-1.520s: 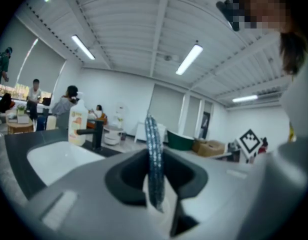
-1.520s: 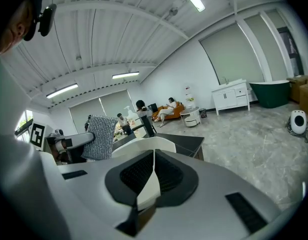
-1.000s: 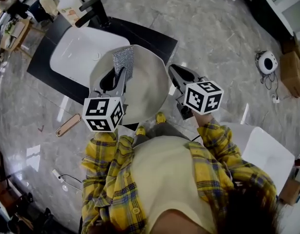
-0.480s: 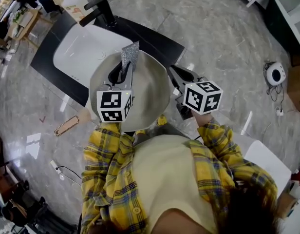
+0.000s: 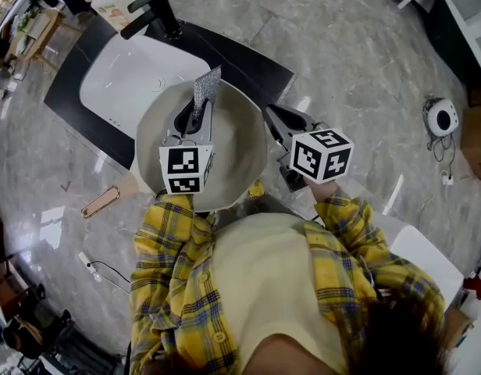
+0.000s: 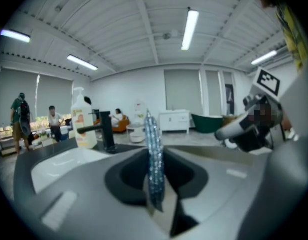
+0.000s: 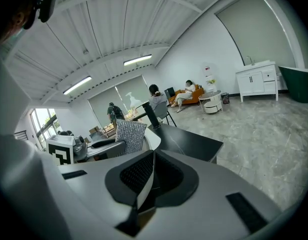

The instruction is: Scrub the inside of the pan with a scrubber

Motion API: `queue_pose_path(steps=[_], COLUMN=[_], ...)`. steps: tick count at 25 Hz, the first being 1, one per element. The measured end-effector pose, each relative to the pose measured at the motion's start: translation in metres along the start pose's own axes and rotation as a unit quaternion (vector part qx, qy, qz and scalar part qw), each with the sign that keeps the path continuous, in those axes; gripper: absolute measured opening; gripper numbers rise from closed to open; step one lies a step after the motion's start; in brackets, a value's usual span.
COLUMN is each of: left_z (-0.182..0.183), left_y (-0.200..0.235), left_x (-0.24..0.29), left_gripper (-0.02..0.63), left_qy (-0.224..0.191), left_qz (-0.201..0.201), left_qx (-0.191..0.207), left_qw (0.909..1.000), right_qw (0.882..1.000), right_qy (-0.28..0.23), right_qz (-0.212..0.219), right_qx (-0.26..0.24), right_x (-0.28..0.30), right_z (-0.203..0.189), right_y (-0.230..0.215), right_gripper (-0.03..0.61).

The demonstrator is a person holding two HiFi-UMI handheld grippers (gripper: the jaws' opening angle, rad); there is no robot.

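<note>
In the head view a round beige pan [image 5: 236, 158] is held over the edge of the sink. My left gripper [image 5: 198, 118] reaches into it from the near side, shut on a glittery silver scrubber [image 5: 206, 91] that stands upright inside the pan. The left gripper view shows the scrubber [image 6: 154, 159] edge-on between the jaws of the left gripper [image 6: 155, 186]. My right gripper [image 5: 267, 114] is at the pan's right rim. In the right gripper view a thin cream edge of the pan [image 7: 145, 184] is pinched between its shut jaws, and the scrubber [image 7: 129, 135] is to the left.
A white sink [image 5: 119, 80] set in a black counter lies behind the pan, with a black faucet [image 5: 151, 14] and a soap bottle [image 5: 108, 6]. A flat wooden piece [image 5: 100, 201] lies on the floor at left. A white round device [image 5: 442, 118] sits at right. People are far off.
My left gripper has shifted a little to the right inside the pan, carrying the scrubber with it. The right gripper has kept its hold on the rim.
</note>
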State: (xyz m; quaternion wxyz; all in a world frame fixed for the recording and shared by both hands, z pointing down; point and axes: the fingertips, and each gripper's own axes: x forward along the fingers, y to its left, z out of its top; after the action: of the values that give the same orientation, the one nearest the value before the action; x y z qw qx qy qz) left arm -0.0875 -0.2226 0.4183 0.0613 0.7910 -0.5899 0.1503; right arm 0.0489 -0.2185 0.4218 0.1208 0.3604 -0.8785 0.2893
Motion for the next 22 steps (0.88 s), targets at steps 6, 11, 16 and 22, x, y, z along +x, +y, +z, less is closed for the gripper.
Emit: queue_pose_path(steps=[6, 11, 16, 22], left_z=[-0.008, -0.01, -0.004, -0.008], left_y=[-0.006, -0.005, -0.008, -0.009], left_x=[0.004, 0.003, 0.001, 0.003], left_gripper=[0.091, 0.092, 0.092, 0.092], left_qy=[0.017, 0.027, 0.024, 0.034], left_qz=[-0.015, -0.021, -0.029, -0.028], left_qx=[0.0, 0.0, 0.009, 0.005], left_qw=[0.9997, 0.9994, 0.9992, 0.999], right_qw=[1.0, 1.0, 1.0, 1.0], right_qy=[0.008, 0.015, 0.018, 0.019], right_qz=[0.008, 0.012, 0.012, 0.009], right_qx=[-0.003, -0.007, -0.008, -0.007], right_x=[0.001, 0.002, 0.001, -0.003], right_z=[-0.004, -0.008, -0.012, -0.016], right_y=[0.001, 0.004, 0.005, 0.006], right_gripper=[0.015, 0.017, 0.017, 0.017])
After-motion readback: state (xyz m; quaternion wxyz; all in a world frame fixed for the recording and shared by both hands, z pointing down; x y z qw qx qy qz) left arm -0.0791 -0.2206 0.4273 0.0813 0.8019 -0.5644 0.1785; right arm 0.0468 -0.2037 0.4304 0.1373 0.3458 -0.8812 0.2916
